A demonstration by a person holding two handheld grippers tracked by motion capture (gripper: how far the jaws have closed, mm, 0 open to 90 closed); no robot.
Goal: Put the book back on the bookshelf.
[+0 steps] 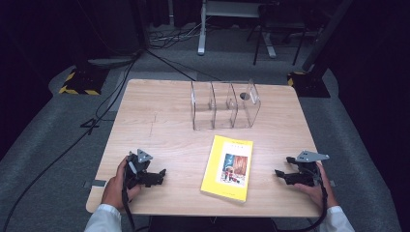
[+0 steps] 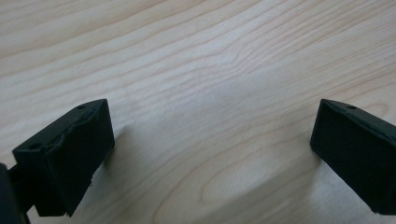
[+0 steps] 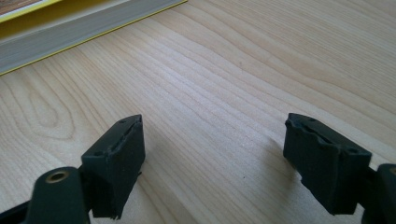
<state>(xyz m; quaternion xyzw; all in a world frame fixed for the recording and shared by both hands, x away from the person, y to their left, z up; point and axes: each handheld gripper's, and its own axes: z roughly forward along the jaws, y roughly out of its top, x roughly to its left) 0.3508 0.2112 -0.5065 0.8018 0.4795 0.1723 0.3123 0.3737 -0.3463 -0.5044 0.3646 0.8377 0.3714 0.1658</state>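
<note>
A yellow book (image 1: 228, 167) lies flat on the wooden table (image 1: 159, 125), cover up, near the front edge. Behind it stands a clear plastic file holder (image 1: 225, 104) with three upright compartments. My left gripper (image 1: 155, 178) rests on the table at the front left, well left of the book, jaws wide apart over bare wood (image 2: 210, 135). My right gripper (image 1: 285, 170) rests at the front right, pointing toward the book, open with nothing between its jaws (image 3: 212, 154). The book's page edge (image 3: 79, 25) shows at the top left of the right gripper view.
The table stands on a grey floor with cables (image 1: 96, 116) running along the left. Yellow-black striped stand bases (image 1: 77, 84) sit beyond the far corners. A white table leg (image 1: 202, 29) and a chair (image 1: 275, 29) are farther back.
</note>
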